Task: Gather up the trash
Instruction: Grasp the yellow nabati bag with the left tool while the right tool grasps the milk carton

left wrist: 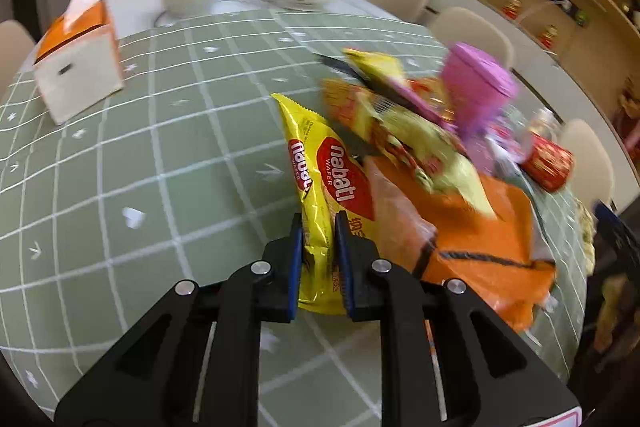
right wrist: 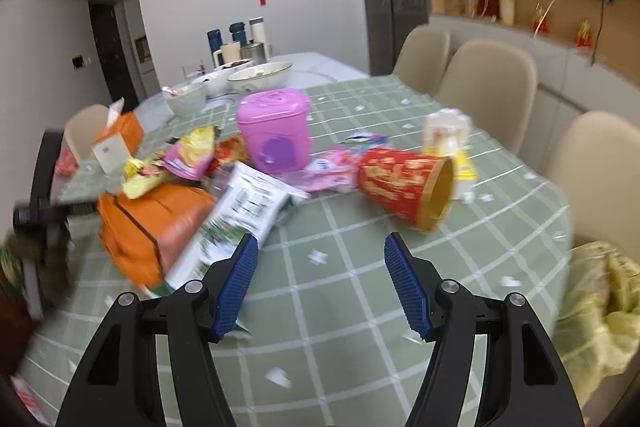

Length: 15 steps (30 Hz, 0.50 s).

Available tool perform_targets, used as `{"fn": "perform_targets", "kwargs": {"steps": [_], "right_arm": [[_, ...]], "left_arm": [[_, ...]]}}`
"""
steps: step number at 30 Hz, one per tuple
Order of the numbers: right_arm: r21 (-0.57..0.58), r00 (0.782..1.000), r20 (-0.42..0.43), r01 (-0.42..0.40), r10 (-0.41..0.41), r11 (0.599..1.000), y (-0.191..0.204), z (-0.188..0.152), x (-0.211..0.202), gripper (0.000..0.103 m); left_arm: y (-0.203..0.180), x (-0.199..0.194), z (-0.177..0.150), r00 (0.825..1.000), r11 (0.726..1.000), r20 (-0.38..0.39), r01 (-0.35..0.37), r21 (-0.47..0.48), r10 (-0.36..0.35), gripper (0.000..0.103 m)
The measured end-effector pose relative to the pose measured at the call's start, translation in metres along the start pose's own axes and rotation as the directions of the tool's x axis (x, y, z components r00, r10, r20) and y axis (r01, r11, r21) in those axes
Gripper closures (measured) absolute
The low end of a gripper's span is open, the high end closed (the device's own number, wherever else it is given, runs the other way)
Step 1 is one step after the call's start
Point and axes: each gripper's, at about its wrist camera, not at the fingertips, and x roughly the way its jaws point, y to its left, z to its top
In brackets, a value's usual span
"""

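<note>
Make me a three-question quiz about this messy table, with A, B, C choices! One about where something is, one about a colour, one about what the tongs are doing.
1. Where is the tissue box?
A. on the table
B. on a chair
C. on the shelf

2. What colour is the little bin?
A. blue
B. pink
C. black

3. What are the left tongs doing?
A. hanging wide open
B. gripping a bowl
C. shut on the wafer pack

Answers:
1 A, the box stands on the checked cloth.
2 B, its lid and body are pink.
3 C, both pads squeeze the yellow pack, while the right tongs are open and hold nothing.
</note>
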Motion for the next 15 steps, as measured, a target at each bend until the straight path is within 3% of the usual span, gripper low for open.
{"fn": "perform_targets", "kwargs": {"steps": [5, 11, 13, 15], "right_arm": [[0.014, 0.997, -0.05, -0.049, 0.05, 0.999, 0.031, 0.019, 0.035, 0.04], [-0.04, 0.989, -0.141, 0.046, -0.051, 0.998, 0.047, 0.023, 0.083, 0.04], [-0.012, 0.982, -0.191, 0.004, -0.006, 1.0, 0.041, 0.017, 0.092, 0.04], [0.029, 0.971, -0.228, -0.071, 0.075, 0.997, 0.035, 0.01, 0.094, 0.047]], "left_arm": [[-0.019, -0.009, -0.009, 0.999, 0.999, 0.041, 0.016, 0.051, -0.019, 0.088], [-0.017, -0.018, -0.009, 0.997, 0.998, 0.073, 0.014, 0.067, -0.019, 0.088], [-0.015, -0.017, -0.009, 0.997, 0.997, 0.075, 0.01, 0.073, -0.016, 0.088], [-0.013, -0.015, -0.008, 0.997, 0.997, 0.077, -0.001, 0.072, -0.005, 0.088]]}}
